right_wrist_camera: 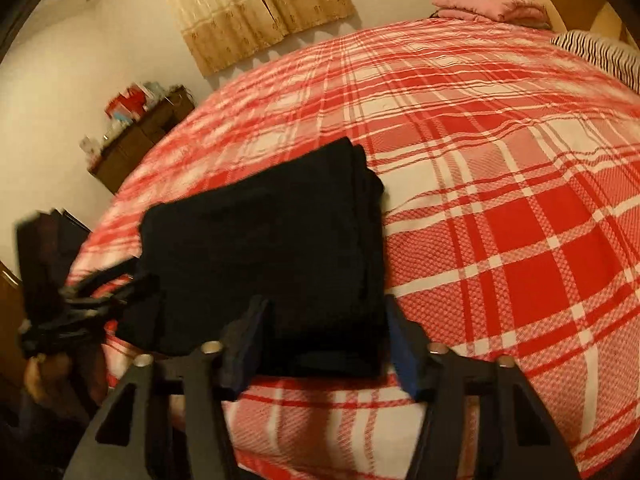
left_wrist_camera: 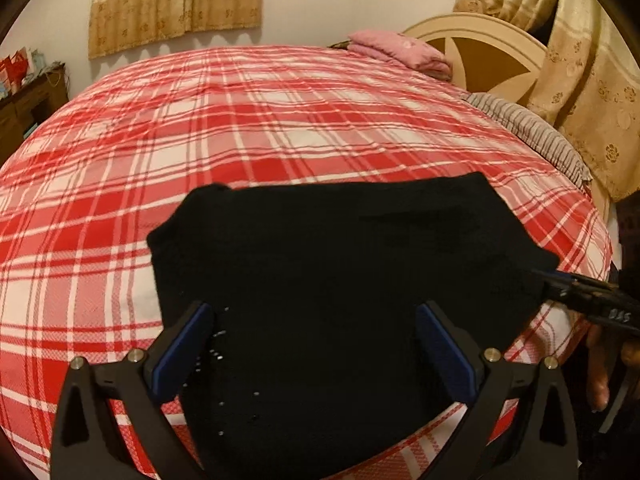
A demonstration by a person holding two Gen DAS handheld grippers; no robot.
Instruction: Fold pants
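The black pants (left_wrist_camera: 328, 272) lie folded into a thick rectangular stack near the front edge of the bed; they also show in the right wrist view (right_wrist_camera: 272, 248). My left gripper (left_wrist_camera: 316, 320) is open, its blue-padded fingers spread wide just above the near part of the stack. My right gripper (right_wrist_camera: 326, 316) is open, with the stack's near right corner between its fingers. The right gripper (left_wrist_camera: 576, 292) also shows at the stack's right edge in the left wrist view, and the left gripper (right_wrist_camera: 92, 292) shows blurred at the stack's left edge in the right wrist view.
The bed carries a red and white plaid cover (left_wrist_camera: 240, 120). A folded pink cloth (left_wrist_camera: 396, 50) and a striped pillow (left_wrist_camera: 532, 132) lie by the headboard (left_wrist_camera: 480, 52). A dark wooden cabinet (right_wrist_camera: 136, 136) stands by the wall. Curtains (left_wrist_camera: 172, 4) hang behind.
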